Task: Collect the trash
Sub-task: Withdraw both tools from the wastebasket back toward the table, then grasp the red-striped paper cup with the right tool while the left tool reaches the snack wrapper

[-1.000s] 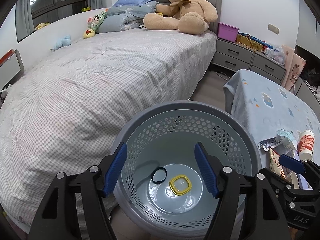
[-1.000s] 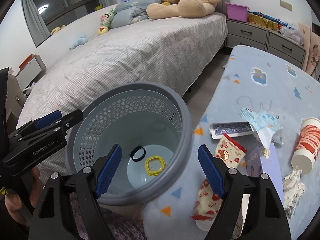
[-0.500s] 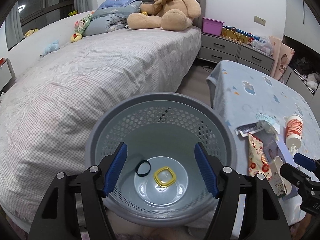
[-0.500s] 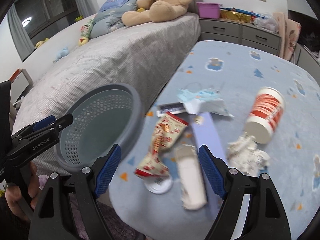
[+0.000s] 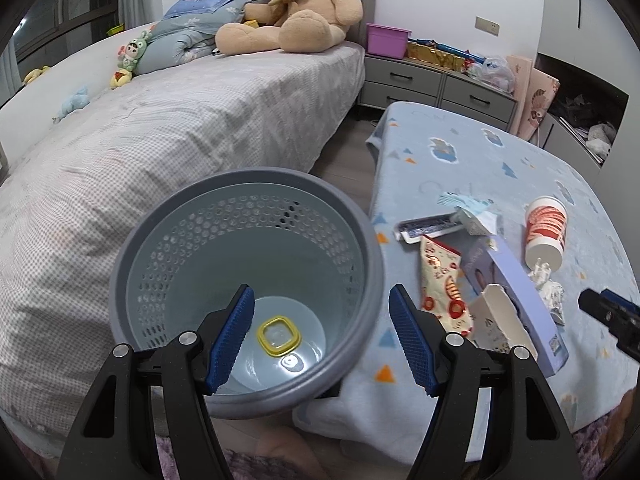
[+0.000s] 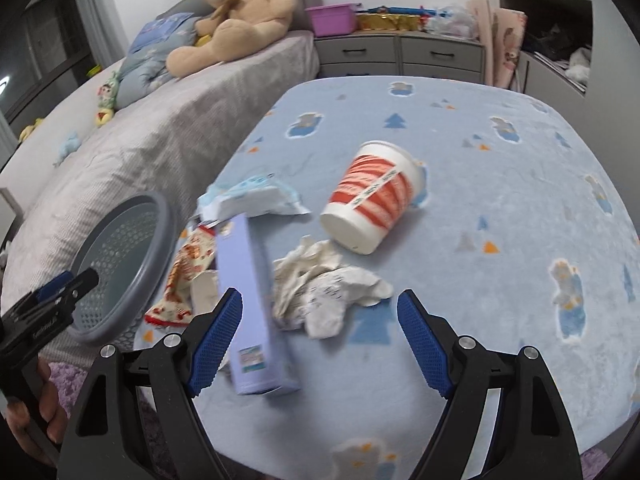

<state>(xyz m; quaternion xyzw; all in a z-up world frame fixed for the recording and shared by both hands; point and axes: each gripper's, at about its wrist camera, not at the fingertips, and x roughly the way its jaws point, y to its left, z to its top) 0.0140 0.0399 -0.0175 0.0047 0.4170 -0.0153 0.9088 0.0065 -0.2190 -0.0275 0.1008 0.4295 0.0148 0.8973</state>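
One cup [image 6: 370, 196], one crumpled paper [image 6: 326, 290] (both grippers' fingers [image 6: 420, 344] wide apart, gripping nothing).

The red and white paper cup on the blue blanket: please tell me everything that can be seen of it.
The paper cup is white with orange-red bands and a white strip of small print. It lies on its side on the blue blanket, with its closed white base turned toward the right wrist camera. It looks whole, not crushed. The crumpled paper lies just beside its base; contact is unclear. No gripper touches it.
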